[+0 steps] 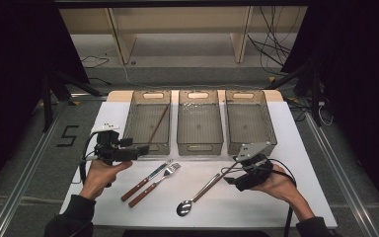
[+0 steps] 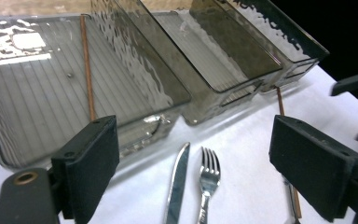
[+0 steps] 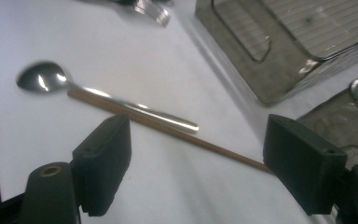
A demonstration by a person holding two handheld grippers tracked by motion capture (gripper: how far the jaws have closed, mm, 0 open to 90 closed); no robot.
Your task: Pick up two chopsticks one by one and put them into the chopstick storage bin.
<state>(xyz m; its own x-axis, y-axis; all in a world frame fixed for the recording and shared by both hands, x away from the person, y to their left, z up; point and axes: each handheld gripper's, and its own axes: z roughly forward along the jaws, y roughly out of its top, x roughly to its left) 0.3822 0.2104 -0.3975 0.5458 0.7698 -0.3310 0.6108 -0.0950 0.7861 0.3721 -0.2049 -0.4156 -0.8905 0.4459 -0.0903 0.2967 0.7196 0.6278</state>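
Sorting cutlery at the desk: left tongs [image 1: 140, 149] stand wide and empty beside the left bin [image 1: 138, 103] holding one chopstick [image 1: 158, 126], while right tongs [image 3: 196, 161], wide open, straddle the second chopstick [image 3: 177, 133] lying against the spoon [image 3: 102, 95], likely the next pickup.

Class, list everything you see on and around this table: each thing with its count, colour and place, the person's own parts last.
Bins: three, smoky clear, side by side at the table's far edge.
Chopsticks: two, brown; one in the left bin, one beside the spoon.
Knife: one, steel with brown handle, near the left gripper.
Fork: one, same colours, beside the knife.
Spoon: one, steel, near the right gripper.
Table: one, white.
Left gripper: black, jaws open.
Right gripper: black, jaws open.
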